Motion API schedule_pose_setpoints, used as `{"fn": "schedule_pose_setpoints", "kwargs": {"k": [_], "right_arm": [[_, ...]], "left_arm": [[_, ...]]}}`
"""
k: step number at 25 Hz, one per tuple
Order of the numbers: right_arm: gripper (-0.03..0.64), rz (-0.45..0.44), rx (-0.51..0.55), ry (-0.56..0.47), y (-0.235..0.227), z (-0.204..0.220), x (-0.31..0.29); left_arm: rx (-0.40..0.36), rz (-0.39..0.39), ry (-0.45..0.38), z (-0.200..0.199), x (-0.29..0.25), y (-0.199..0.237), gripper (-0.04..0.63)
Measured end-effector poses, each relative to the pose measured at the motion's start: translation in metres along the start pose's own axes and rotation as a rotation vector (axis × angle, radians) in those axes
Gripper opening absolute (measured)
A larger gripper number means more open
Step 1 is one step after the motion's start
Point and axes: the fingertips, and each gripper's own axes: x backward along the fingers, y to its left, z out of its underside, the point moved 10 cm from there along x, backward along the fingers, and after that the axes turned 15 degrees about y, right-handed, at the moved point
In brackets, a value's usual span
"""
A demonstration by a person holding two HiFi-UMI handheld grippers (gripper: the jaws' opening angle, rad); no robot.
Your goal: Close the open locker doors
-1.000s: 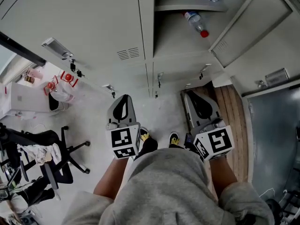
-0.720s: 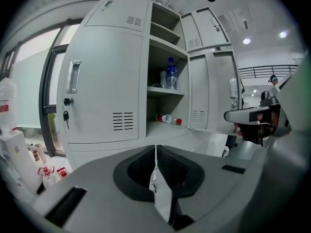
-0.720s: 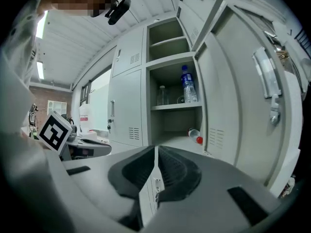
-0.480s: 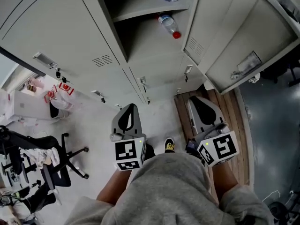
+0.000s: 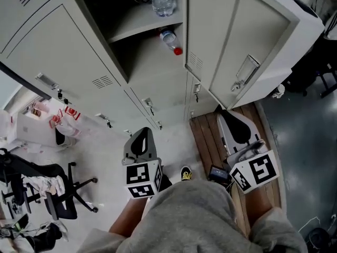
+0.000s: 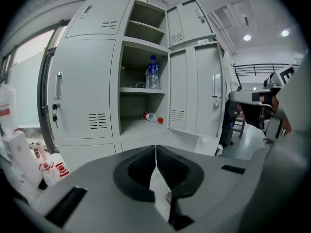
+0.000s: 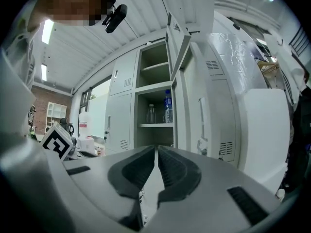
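Shifted since a second ago, the open locker door (image 5: 253, 49) now looms ahead of my right claw (image 5: 229, 117), well right of my left claw (image 5: 141, 132); both claws are pinched shut, empty.

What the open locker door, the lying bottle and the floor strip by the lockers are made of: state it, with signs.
Open locker door: likely painted sheet metal; matte pale grey, thin flat panel, punched vent slots.
Lying bottle: clear plastic, it seems; see-through body, red cap.
Floor strip: looks like wood planking or a wood-look covering; brown, lengthwise seams.
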Motion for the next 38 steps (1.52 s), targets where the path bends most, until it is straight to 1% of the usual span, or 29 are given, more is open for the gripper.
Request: {"fn": "schedule_pose_setpoints", "kwargs": {"k": [6, 11, 18, 20, 25, 27, 29, 30, 34, 38], "right_arm": [[0.041, -0.002, 0.033, -0.06, -0.023, -0.033, 0.027], [0.041, -0.029, 0.014, -0.143, -0.04, -0.074, 0.051], [0.042, -0.002, 0.102, -0.21, -0.051, -0.13, 0.075], [0.043, -0.01, 0.121, -0.236, -0.054, -0.147, 0.081], [0.043, -0.012, 0.126, -0.317, -0.069, -0.187, 0.089], [0.056, -0.009, 0.123, -0.34, -0.074, -0.199, 0.093], [0.1, -0.008, 0.122, -0.36, -0.078, -0.21, 0.096], [0.111, -0.006, 0.125, -0.368, -0.079, -0.215, 0.097], [0.12, 0.011, 0.143, -0.371, -0.087, -0.231, 0.094], [0.123, -0.007, 0.126, -0.367, -0.092, -0.241, 0.093]], "left_arm": [[-0.018, 0.028, 0.008, -0.006, 0.005, -0.018, 0.012], [-0.016, 0.064, 0.003, -0.014, 0.011, -0.024, 0.014], [-0.04, 0.071, -0.035, -0.031, 0.022, -0.029, 0.012], [-0.041, 0.081, -0.04, -0.032, 0.023, -0.03, 0.014], [-0.031, 0.104, -0.051, -0.036, 0.026, -0.032, 0.014], [-0.026, 0.11, -0.053, -0.036, 0.029, -0.033, 0.012], [-0.028, 0.108, -0.053, -0.036, 0.031, -0.032, 0.012], [-0.027, 0.107, -0.054, -0.036, 0.032, -0.032, 0.012], [-0.038, 0.09, -0.071, -0.039, 0.034, -0.032, 0.012], [-0.045, 0.091, -0.091, -0.044, 0.037, -0.035, 0.012]]}}
